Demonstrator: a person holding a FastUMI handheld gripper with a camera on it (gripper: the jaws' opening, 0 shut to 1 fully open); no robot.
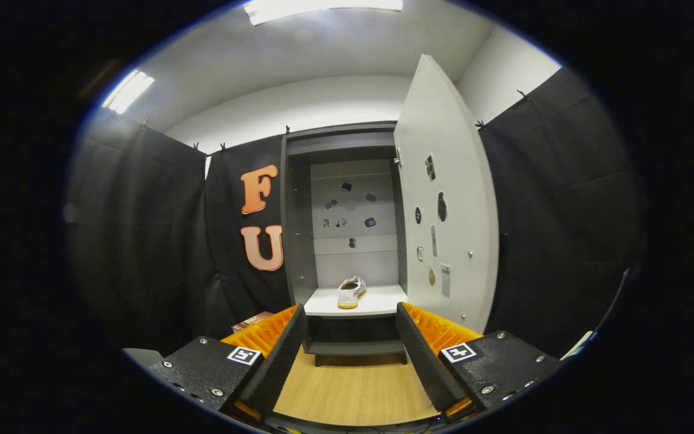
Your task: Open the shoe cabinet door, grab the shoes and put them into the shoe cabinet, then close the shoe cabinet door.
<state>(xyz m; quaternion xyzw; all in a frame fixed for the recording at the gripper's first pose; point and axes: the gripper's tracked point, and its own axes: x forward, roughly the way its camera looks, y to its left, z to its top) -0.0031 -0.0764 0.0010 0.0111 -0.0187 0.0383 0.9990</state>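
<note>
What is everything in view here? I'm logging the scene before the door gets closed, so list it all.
shoe cabinet: one, dark grey frame, pale inside, straight ahead beyond the fingers, standing open.
cabinet door: one, white, swung open to the right of the opening, small stickers on its inner face.
shoe: one, white with a yellowish sole, on the cabinet's pale shelf.
stickers: several, dark, on the cabinet's back panel.
floor: light wood, between the fingers and the cabinet.
booth wall: black cloth, both sides of the cabinet.
ceiling lights: two, white, overhead.
gripper: one, fingers spread apart, holding nothing, short of the cabinet.
</note>
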